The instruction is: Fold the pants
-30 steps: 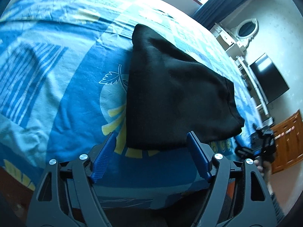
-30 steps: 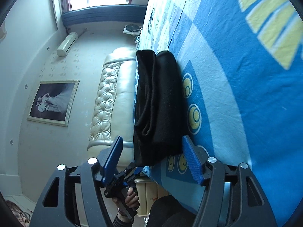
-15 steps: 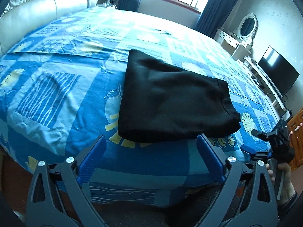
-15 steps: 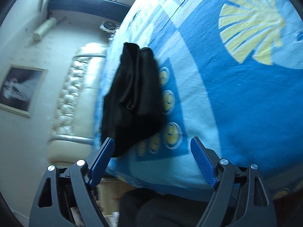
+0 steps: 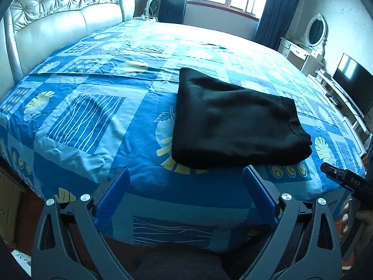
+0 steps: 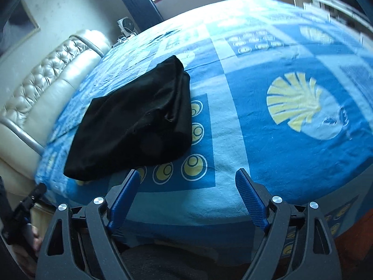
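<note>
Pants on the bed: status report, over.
Left tool open, right tool open, both empty. Black pants folded flat on bedspread. Nothing in the way.

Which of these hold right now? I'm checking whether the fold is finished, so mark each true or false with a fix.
1. The black pants lie folded on the blue patterned bedspread. True.
2. The left tool grips the pants. False: it is open, short of them.
3. The right tool is open and empty. True.
4. The pants hang over the tufted headboard. False: they lie near the bed's near edge.
</note>
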The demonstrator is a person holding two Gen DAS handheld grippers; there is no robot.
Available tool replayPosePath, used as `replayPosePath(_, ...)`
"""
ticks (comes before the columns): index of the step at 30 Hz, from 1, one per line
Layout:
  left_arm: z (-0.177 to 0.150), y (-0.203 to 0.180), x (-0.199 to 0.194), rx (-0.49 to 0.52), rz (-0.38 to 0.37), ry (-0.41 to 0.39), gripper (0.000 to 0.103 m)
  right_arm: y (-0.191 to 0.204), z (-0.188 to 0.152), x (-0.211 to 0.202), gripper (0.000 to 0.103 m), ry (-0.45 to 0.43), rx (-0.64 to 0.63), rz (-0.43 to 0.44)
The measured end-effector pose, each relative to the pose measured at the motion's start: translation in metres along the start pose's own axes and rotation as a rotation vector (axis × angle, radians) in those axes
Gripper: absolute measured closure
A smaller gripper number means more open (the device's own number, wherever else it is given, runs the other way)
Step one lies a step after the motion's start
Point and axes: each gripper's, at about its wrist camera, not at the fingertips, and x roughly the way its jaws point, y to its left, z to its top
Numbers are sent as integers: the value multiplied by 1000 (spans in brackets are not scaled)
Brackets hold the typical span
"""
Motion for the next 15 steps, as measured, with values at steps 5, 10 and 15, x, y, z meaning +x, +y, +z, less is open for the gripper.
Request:
replayPosePath(5,-2,-2,0,-9,-5,8,6,12,-5,-1,19,-9,-57,-69)
replayPosePath(10,-6,-11,3,15,-12,24,6,21,-7,-3,18,-35,-100,-94)
replayPosePath(15,-8,-19,3,47,-26,20,6,26,-10,-2,18,-28,-118,-92)
